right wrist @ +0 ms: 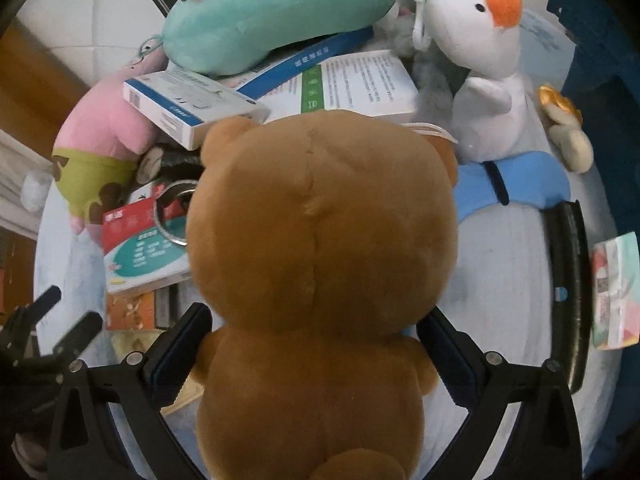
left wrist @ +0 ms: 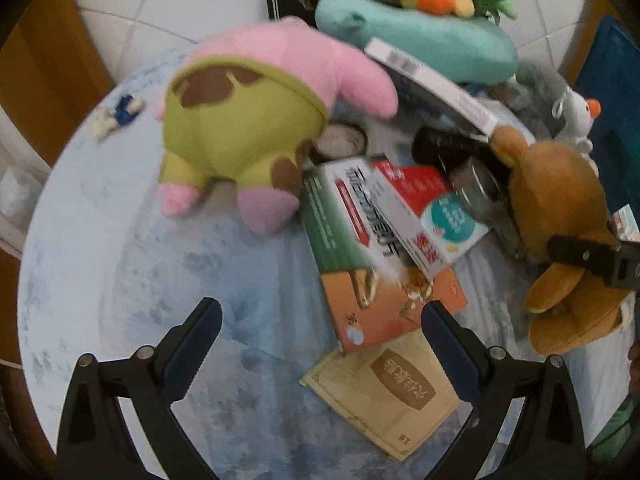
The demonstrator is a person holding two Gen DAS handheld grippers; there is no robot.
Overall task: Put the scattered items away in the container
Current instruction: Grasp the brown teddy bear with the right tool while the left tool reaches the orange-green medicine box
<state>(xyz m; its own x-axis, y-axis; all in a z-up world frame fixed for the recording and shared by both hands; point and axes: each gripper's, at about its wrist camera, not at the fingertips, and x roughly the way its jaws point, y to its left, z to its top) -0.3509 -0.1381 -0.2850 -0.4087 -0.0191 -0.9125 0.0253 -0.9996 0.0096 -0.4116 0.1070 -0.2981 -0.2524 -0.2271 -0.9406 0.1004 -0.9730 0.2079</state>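
Note:
A brown plush bear (right wrist: pixel 320 240) fills the right wrist view, seen from behind, with my right gripper (right wrist: pixel 314 320) shut on it at the neck. In the left wrist view the same bear (left wrist: pixel 560 220) is at the right, one black finger of the right gripper (left wrist: pixel 580 256) across it. My left gripper (left wrist: pixel 320 312) is open above the table, over an orange and green box (left wrist: pixel 360 264) and a beige packet (left wrist: pixel 384 388). A pink plush in green shorts (left wrist: pixel 248 120) lies to its upper left. A dark blue crate (left wrist: pixel 612 92) stands at the right edge.
Toys and boxes are piled on the round pale blue table (left wrist: pixel 160 280): a teal plush (right wrist: pixel 280 12), a white bird plush (right wrist: pixel 480 80), white and blue boxes (right wrist: pixel 192 108), a red and teal box (left wrist: pixel 432 208), metal cans (left wrist: pixel 480 188). A small box (right wrist: pixel 616 288) sits at the right.

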